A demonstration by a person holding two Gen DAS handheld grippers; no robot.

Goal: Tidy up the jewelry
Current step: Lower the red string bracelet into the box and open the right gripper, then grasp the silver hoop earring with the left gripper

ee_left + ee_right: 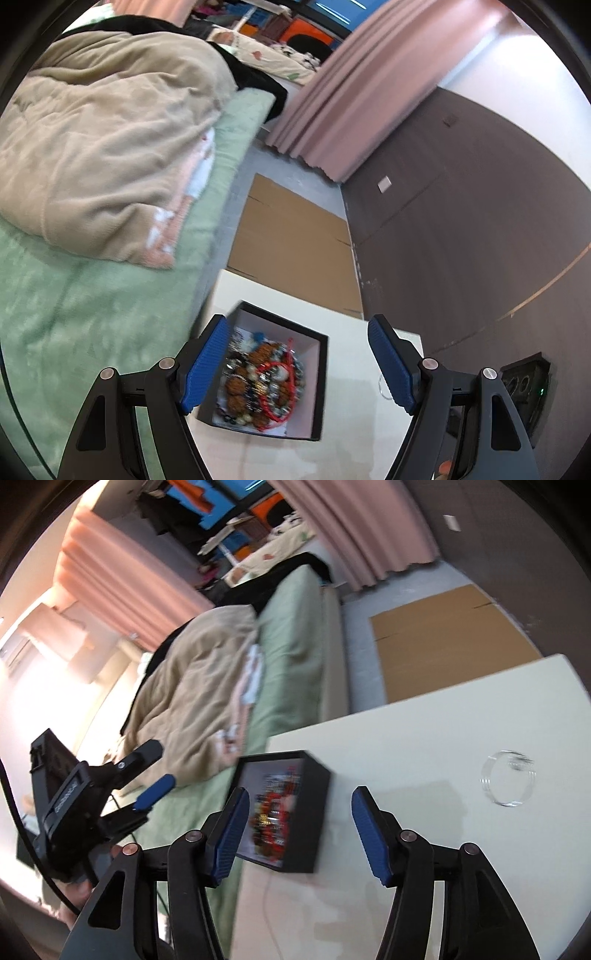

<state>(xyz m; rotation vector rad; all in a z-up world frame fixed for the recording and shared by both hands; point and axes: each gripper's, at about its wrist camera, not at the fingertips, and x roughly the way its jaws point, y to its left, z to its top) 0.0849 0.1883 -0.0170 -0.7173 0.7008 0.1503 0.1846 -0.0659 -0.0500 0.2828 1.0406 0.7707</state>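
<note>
A black box (pixel 320 384) with a white inside stands on the white table (pixel 354 443). It holds a heap of bead bracelets (pixel 264 384), brown, grey and red. My left gripper (pixel 297 363) is open and empty, held above the box. The box also shows in the right wrist view (pixel 317 812), blurred, with the jewelry (pixel 273 816) inside. My right gripper (pixel 297 834) is open and empty above the table beside the box. A clear bangle (pixel 509 780) lies on the table (pixel 424 738) to the right. The left gripper (pixel 140 775) shows at left over the bed.
A bed with a green sheet (pixel 74 332) and a beige blanket (pixel 103 147) runs along the table's left. Flat cardboard (pixel 291 240) lies on the floor beyond the table. A dark wall (pixel 480 221) and a pink curtain (pixel 351 92) are at the right. The clear bangle (pixel 384 387) peeks beside my right finger.
</note>
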